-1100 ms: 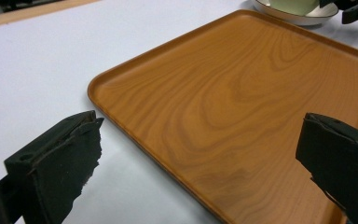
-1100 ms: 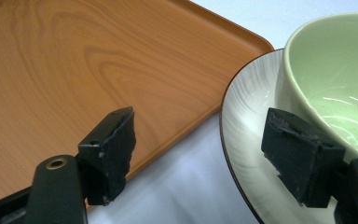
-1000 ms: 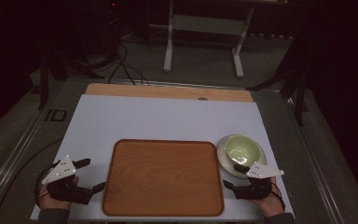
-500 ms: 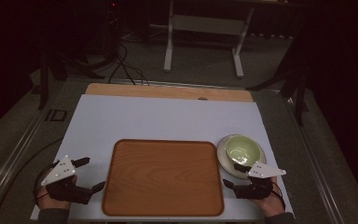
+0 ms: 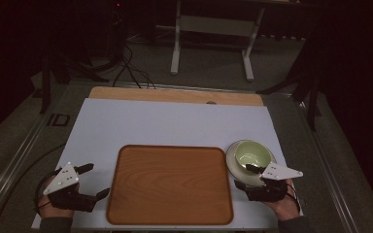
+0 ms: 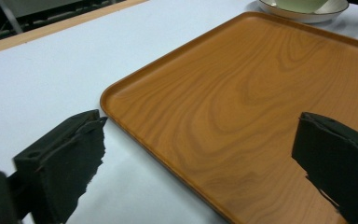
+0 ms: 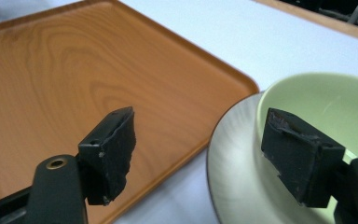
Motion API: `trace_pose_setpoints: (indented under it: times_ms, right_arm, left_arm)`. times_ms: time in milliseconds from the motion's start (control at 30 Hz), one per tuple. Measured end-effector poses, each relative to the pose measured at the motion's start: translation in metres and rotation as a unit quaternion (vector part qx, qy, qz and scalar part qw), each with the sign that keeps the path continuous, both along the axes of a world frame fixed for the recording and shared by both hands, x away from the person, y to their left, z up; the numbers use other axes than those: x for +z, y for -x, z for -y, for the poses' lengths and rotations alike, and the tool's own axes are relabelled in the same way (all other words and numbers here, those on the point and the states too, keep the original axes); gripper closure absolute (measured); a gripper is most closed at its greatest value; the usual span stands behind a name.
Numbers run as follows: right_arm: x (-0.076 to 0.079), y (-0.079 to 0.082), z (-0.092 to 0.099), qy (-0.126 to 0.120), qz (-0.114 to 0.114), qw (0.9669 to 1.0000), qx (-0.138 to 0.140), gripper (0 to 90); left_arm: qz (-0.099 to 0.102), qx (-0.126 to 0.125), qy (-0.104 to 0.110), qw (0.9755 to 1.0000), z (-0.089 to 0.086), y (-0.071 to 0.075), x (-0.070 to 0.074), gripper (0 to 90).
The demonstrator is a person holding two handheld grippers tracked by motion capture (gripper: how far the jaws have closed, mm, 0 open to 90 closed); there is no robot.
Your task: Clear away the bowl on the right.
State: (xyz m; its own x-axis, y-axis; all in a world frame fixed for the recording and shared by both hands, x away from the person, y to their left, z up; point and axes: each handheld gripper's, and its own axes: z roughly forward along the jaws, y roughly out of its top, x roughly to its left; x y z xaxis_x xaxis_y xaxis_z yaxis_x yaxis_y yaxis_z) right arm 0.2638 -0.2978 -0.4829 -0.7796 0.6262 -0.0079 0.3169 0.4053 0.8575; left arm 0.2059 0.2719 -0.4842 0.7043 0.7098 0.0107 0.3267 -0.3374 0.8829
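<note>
Since the earlier frame, right gripper (image 5: 246,175) has edged slightly toward the green bowl (image 5: 253,154), jaws apart, gripping nothing. Bowl sits on a plate (image 5: 233,164), right of the wooden tray (image 5: 170,184). Left gripper (image 5: 94,180) rests near-left, jaws apart.

The right gripper (image 5: 249,175) has edged toward the green bowl (image 5: 252,154) (its jaws wide apart), one jaw above the plate (image 5: 234,162).
</note>
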Motion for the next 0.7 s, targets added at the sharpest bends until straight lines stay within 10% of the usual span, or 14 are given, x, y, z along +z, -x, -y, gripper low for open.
trace_pose_setpoints:
  times_ms: [700]
  right_arm:
    - [0.022, -0.029, 0.009, 0.012, 0.027, 0.9993, -0.023, 21.3]
  left_arm:
    - [0.004, 0.004, 0.003, 1.0000, -0.001, 0.000, 0.000, 5.1]
